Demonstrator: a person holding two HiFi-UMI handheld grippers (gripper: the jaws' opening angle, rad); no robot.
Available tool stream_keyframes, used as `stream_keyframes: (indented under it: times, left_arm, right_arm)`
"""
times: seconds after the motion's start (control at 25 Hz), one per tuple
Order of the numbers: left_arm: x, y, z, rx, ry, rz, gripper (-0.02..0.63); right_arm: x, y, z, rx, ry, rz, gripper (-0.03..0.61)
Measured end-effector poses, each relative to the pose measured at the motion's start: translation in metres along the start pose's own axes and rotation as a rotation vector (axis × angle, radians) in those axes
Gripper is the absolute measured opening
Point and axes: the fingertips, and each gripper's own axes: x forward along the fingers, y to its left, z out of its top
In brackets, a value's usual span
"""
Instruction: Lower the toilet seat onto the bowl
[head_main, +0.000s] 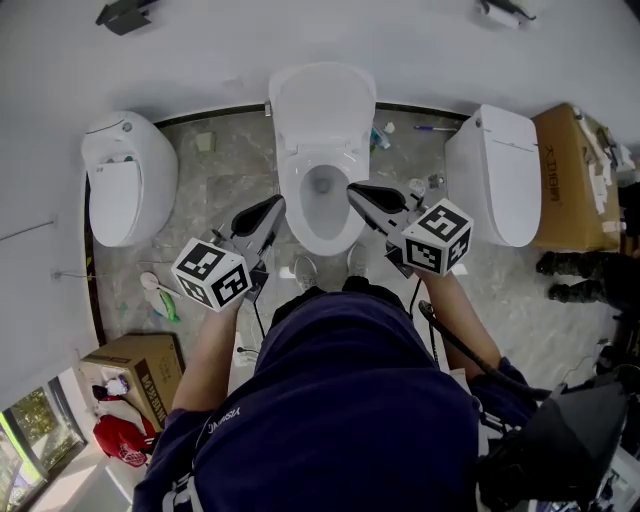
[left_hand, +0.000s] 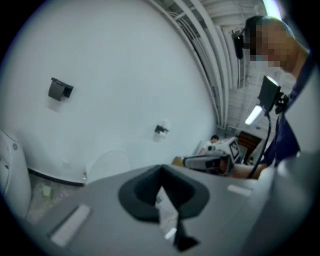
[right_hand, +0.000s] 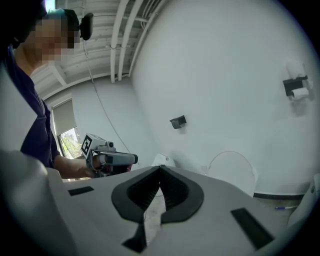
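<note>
The middle toilet (head_main: 322, 205) stands against the wall with its white lid (head_main: 322, 100) raised upright; a white rim rings the open bowl. Both grippers hang in the air in front of the bowl, apart from it. My left gripper (head_main: 274, 207) points at the bowl's left side, jaws shut and empty. My right gripper (head_main: 352, 189) hovers over the bowl's right front edge, jaws shut with nothing in them. The left gripper view shows its closed jaws (left_hand: 161, 171) and the raised lid (left_hand: 107, 165). In the right gripper view the lid (right_hand: 231, 167) lies beyond the closed jaws (right_hand: 160, 171).
A second toilet (head_main: 125, 175) stands at the left and a third (head_main: 495, 170) at the right. Cardboard boxes sit at far right (head_main: 575, 175) and lower left (head_main: 145, 370). Small litter lies on the floor beside the bowl. Another person's shoes (head_main: 575, 265) show at the right.
</note>
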Motion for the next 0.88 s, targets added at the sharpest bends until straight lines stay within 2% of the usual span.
stream_keyframes:
  times: [0.36,0.6,0.88]
  left_arm:
    - [0.022,-0.015,0.029,0.048,-0.038,-0.034,0.003]
    - [0.03,-0.029,0.051,0.093,-0.097,-0.072,0.003]
    - [0.043,-0.039,0.062,0.143,-0.136,-0.074,0.003]
  right_arm:
    - [-0.02,0.004,0.052,-0.071,-0.112,0.013,0.008]
    - [-0.029,-0.001,0.066,-0.093,-0.147,0.017,0.008]
    - [-0.045,0.0,0.087,-0.113,-0.197,0.026,0.008]
